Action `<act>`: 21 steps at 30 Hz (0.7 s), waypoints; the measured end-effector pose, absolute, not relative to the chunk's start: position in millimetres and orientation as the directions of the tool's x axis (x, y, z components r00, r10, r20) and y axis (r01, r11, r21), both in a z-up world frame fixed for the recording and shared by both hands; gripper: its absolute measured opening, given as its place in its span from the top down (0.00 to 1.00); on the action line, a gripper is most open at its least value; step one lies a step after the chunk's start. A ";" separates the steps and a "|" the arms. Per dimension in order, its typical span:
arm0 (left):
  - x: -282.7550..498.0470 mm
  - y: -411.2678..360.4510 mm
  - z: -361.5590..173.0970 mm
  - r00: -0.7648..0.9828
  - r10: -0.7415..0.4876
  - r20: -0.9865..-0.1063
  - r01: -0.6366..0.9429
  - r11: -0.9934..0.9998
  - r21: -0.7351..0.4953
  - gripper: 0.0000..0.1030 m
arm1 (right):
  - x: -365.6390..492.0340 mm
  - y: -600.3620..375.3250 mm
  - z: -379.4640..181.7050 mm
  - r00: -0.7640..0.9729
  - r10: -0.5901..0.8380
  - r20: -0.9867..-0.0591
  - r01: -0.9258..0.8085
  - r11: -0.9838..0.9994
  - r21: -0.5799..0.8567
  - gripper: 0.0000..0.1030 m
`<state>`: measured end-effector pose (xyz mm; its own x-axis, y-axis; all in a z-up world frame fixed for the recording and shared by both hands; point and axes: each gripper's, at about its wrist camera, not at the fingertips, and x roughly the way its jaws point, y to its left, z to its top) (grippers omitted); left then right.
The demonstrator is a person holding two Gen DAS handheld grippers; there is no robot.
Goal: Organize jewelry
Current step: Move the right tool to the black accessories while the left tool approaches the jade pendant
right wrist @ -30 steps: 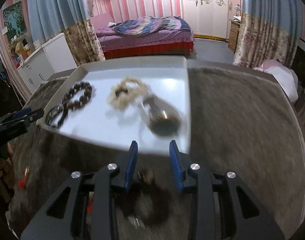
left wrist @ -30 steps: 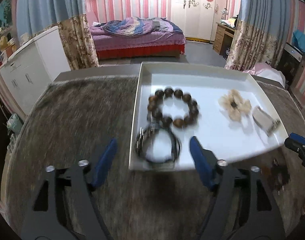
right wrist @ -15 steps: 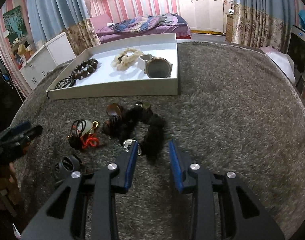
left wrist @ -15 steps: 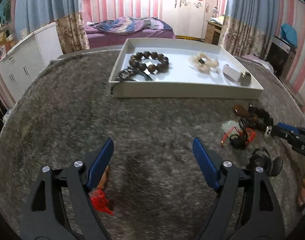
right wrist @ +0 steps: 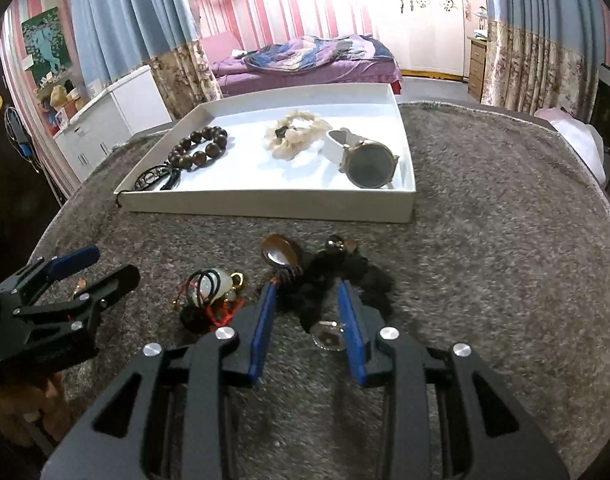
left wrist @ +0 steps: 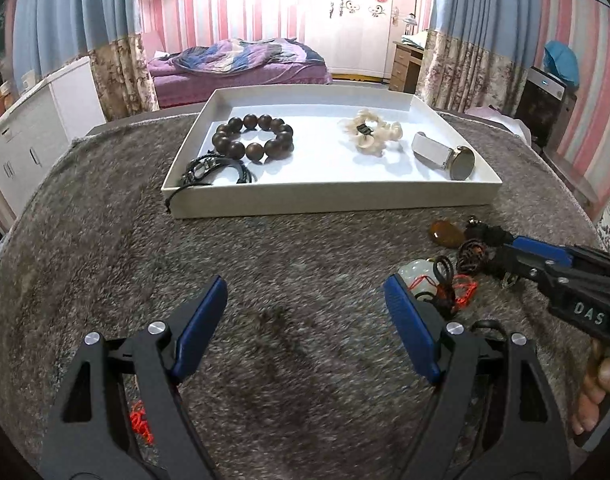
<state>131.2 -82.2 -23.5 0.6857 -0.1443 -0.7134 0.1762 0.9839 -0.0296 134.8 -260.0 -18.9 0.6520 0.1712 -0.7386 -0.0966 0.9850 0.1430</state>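
Grey, shaggy carpet covers the surface (left wrist: 105,240), and behind it lies a pink-striped bedroom with blue curtains (right wrist: 117,20) and a purple bed (left wrist: 241,62) at 12 o'clock. A white tray (left wrist: 333,198) sits on the far half, holding a dark wooden bead bracelet (left wrist: 253,138), a black braided bracelet (left wrist: 215,168) at its near-left corner, a cream shell bracelet (left wrist: 371,134) and a white-strapped watch (right wrist: 365,160). Loose jewelry lies on the carpet near the tray's front wall: an amber pendant (right wrist: 279,254), a pale jade pendant on red cord (right wrist: 215,286) and a black fuzzy piece (right wrist: 345,272). The left gripper (left wrist: 305,308) hangs wide open, empty. The right gripper (right wrist: 307,300) has its jaws partly open on either side of the black fuzzy piece, not closed on it.
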 end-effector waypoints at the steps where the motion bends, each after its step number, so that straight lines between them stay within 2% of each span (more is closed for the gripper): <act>1: 132.0 -82.5 -23.4 0.686 -0.144 -0.713 0.176 0.984 -0.029 0.22 | 136.2 -258.9 -19.6 0.651 0.172 -0.739 -0.098 0.985 0.143 0.68; 15: 141.0 -94.2 -28.3 0.675 -0.153 -0.722 0.190 0.981 -0.030 0.22 | 142.3 -292.1 -25.6 0.660 0.018 -0.751 0.042 0.997 0.061 0.68; 21: 148.1 -110.5 -26.0 0.671 -0.174 -0.721 0.216 0.976 -0.035 0.22 | 146.2 -303.2 -35.0 0.640 0.032 -0.768 0.045 0.996 0.078 0.68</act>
<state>148.1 -110.5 -26.0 0.6708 -0.1743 -0.7209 0.2160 0.9758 -0.0350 146.2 -303.2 -35.0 0.6399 0.0317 -0.7678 0.0446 0.9959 0.0783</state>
